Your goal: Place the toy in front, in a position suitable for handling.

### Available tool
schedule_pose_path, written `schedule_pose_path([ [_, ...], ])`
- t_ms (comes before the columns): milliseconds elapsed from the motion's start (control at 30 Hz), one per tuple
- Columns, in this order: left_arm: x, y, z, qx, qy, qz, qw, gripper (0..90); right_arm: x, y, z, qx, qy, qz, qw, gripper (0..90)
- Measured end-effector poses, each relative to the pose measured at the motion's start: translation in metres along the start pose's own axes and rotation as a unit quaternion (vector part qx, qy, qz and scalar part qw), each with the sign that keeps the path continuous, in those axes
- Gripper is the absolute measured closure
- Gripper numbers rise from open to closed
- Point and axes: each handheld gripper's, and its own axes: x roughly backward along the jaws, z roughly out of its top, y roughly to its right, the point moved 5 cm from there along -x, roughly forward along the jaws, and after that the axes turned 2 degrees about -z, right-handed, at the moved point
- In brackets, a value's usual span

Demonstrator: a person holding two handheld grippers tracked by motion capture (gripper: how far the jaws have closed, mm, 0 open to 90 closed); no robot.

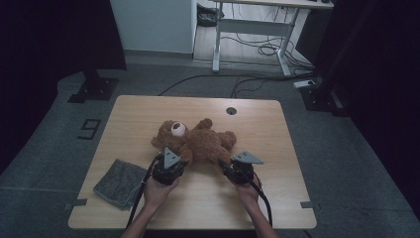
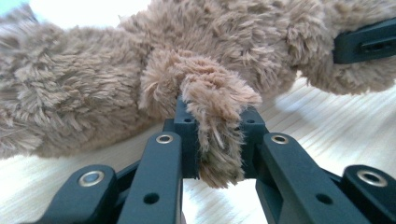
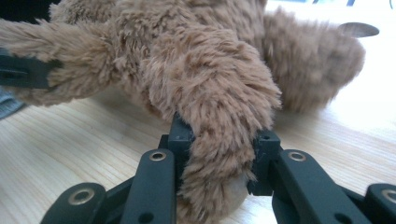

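A brown teddy bear (image 1: 200, 141) lies on its back in the middle of the wooden table (image 1: 282, 198), its head with the white muzzle toward the left. My left gripper (image 1: 179, 158) is shut on one of the bear's arms; in the left gripper view the furry paw (image 2: 219, 116) is pinched between the black jaws (image 2: 217, 140). My right gripper (image 1: 226, 163) is shut on a leg, and the right gripper view has that thick foot (image 3: 215, 98) clamped between its jaws (image 3: 222, 149). Each gripper view also catches the other gripper's jaw on the bear.
A folded grey cloth (image 1: 121, 182) lies at the table's front left corner. A round cable hole (image 1: 231, 110) sits near the far edge. Beyond the table stand a white desk frame (image 1: 257, 29), floor cables and dark stands.
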Motion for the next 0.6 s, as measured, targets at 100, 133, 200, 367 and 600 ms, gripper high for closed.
schedule_pose_path([
  [100, 0.007, 0.006, 0.005, -0.005, 0.009, -0.008, 0.9999, 75.5, 0.006, 0.003, 0.001, -0.003, 0.002, 0.003, 1.0, 68.7],
  [133, 0.008, 0.008, 0.006, -0.008, 0.011, -0.01, 0.9999, 75.5, 0.008, 0.005, 0.002, -0.006, 0.004, 0.002, 1.0, 68.7],
  [200, 0.009, 0.012, 0.008, -0.013, 0.013, -0.013, 0.9998, 75.7, 0.013, 0.007, 0.002, -0.007, 0.006, 0.0, 1.0, 68.7],
  [367, 0.011, 0.017, 0.01, -0.016, 0.018, -0.014, 0.9996, 75.8, 0.021, 0.011, 0.003, 0.002, 0.009, -0.006, 0.9999, 68.8],
  [600, 0.019, 0.028, 0.016, -0.028, 0.036, -0.017, 0.9988, 75.8, 0.033, 0.014, 0.007, 0.011, 0.019, -0.009, 0.9997, 68.9],
])
